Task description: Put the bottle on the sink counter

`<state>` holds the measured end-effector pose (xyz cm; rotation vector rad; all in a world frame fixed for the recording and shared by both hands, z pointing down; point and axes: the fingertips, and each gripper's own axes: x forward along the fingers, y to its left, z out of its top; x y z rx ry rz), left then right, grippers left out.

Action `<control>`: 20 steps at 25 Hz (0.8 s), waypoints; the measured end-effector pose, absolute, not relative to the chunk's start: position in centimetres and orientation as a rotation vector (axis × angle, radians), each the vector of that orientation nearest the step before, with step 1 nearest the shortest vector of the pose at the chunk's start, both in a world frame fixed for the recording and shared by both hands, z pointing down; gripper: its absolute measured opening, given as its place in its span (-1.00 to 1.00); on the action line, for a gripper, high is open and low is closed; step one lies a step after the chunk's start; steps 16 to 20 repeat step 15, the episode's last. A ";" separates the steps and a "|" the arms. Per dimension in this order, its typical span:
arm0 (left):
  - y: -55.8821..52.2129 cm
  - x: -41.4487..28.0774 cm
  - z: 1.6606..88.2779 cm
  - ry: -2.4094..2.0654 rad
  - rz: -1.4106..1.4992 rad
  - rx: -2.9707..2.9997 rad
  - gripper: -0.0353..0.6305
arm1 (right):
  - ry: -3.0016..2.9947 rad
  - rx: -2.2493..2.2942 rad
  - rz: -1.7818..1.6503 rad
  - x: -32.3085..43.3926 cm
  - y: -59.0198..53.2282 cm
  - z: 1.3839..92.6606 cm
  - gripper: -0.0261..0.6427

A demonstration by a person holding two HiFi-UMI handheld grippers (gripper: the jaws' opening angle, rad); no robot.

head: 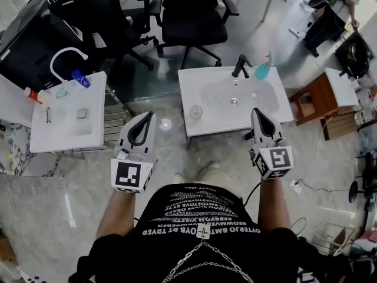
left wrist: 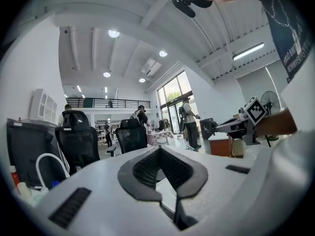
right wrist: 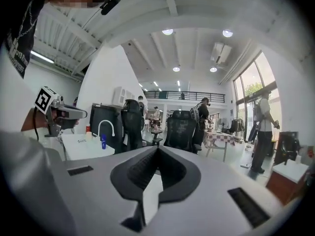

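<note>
left gripper (head: 146, 116) and right gripper (head: 257, 112) closed, empty, near sink counter (head: 207, 102)

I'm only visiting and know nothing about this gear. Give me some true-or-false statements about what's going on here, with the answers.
1. The left gripper and right gripper both hold nothing. True.
2. The teal bottle is between the right gripper's jaws. False: it sits on the sink counter beside the black faucet.
3. The other sink has a white faucet. True.
4. The right gripper's jaws stand wide apart. False: they are together.
5. Black office chairs stand beyond the sinks. True.
</note>
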<state>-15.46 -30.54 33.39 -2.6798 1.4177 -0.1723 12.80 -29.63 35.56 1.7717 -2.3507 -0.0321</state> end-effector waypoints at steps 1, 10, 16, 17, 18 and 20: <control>-30.1 -15.5 33.3 1.428 -0.171 -2.673 -0.88 | -2.342 1.757 -0.050 12.8 -29.4 35.4 -0.94; -26.7 -13.3 32.8 1.591 -0.182 -2.578 -0.88 | -2.413 1.611 -0.060 13.9 -28.5 35.5 -0.93; -25.5 -9.9 33.5 1.593 -0.202 -2.590 -0.88 | -2.448 1.533 -0.051 15.2 -27.9 36.1 -0.93; -25.5 -9.9 33.5 1.593 -0.202 -2.590 -0.88 | -2.448 1.533 -0.051 15.2 -27.9 36.1 -0.93; -25.5 -9.9 33.5 1.593 -0.202 -2.590 -0.88 | -2.448 1.533 -0.051 15.2 -27.9 36.1 -0.93; -25.5 -9.9 33.5 1.593 -0.202 -2.590 -0.88 | -2.448 1.533 -0.051 15.2 -27.9 36.1 -0.93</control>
